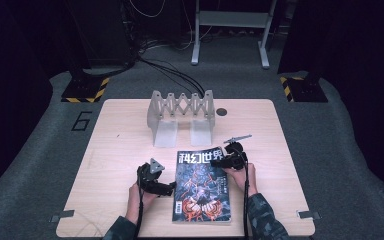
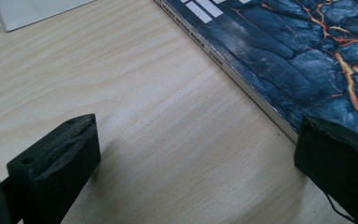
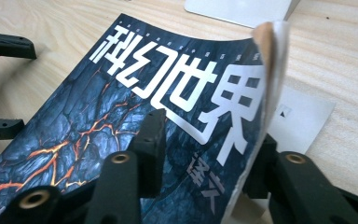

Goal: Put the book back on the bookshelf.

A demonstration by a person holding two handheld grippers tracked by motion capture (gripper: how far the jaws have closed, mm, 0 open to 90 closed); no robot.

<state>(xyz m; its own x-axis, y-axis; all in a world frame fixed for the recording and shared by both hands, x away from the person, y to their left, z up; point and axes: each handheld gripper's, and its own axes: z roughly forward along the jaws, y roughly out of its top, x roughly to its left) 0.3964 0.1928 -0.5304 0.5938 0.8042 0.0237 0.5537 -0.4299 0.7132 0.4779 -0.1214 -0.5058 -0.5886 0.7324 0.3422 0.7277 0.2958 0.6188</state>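
Magazine [image 1: 202,185] lies flat on the light wooden worktop [image 1: 115,130], near the person's edge, title toward the far side; a grey folding book stand [image 1: 181,116] stands beyond it, well apart.

Right gripper [image 1: 228,159] sits at the magazine's far right corner; in the right gripper view the cover [image 3: 168,93] is lifted and curled up at that corner, pages beneath showing white; one finger [image 3: 150,140] lies on top of the cover, the other [image 3: 261,163] is under the raised edge — the cover's edge passes between the two. The fingers stand partly apart; whether both pads press on the cover I cannot tell.

Left gripper [image 1: 168,188] rests just beside the magazine's left edge, about midway along the spine; in the left gripper view its fingers [image 2: 56,158] are wide apart, holding nothing; bare worktop [image 2: 158,140] lies between them, and the right-hand finger in that view overlaps the spine [image 2: 242,79] edge — contact not clear.
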